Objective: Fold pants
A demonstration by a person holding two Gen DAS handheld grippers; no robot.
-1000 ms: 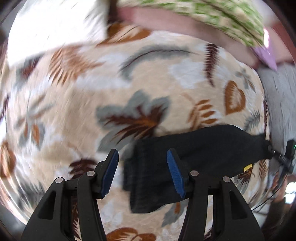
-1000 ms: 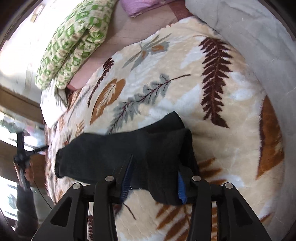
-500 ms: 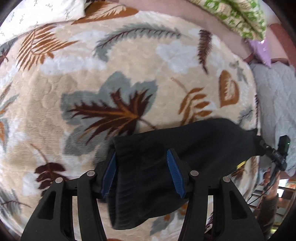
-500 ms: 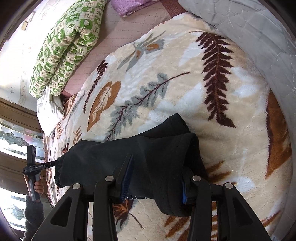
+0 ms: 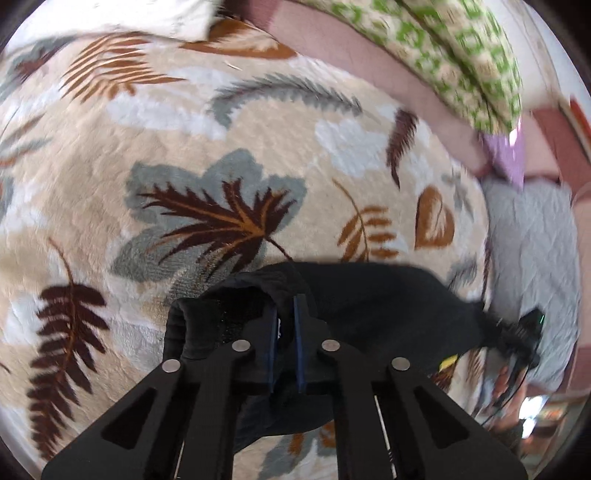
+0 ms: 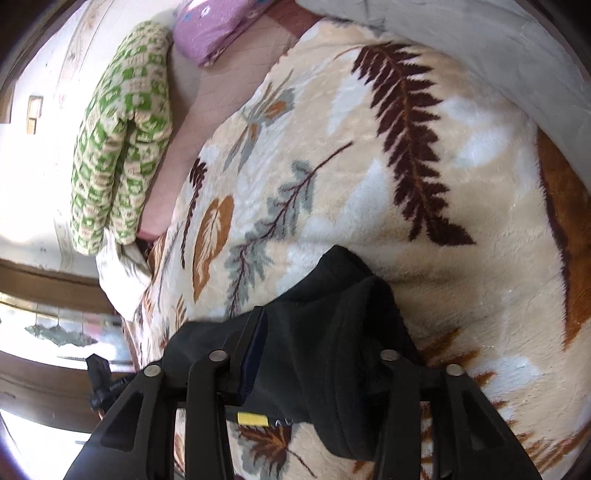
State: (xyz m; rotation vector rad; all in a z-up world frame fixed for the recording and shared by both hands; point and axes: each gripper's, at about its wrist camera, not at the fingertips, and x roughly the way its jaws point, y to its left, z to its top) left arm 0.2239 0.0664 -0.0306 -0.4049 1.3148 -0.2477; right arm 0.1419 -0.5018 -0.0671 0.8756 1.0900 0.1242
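Your left gripper [image 5: 285,314] fingers pinch the soft, limp black pants [image 5: 369,306] at one bunched end, while your right gripper [image 6: 314,354] fingers stand apart astride the other.

- My work surface is a bed covered by a cream leaf-print blanket [image 5: 229,155].
- Black pants [image 6: 332,332] lie on the blanket at 6 o'clock in my right wrist view.
- A green-patterned pillow [image 6: 118,155] lies at 10 o'clock.
- A purple pillow [image 6: 218,26] lies at 11 o'clock.
- A grey quilt [image 6: 480,40] adjoins the blanket at 1 o'clock.
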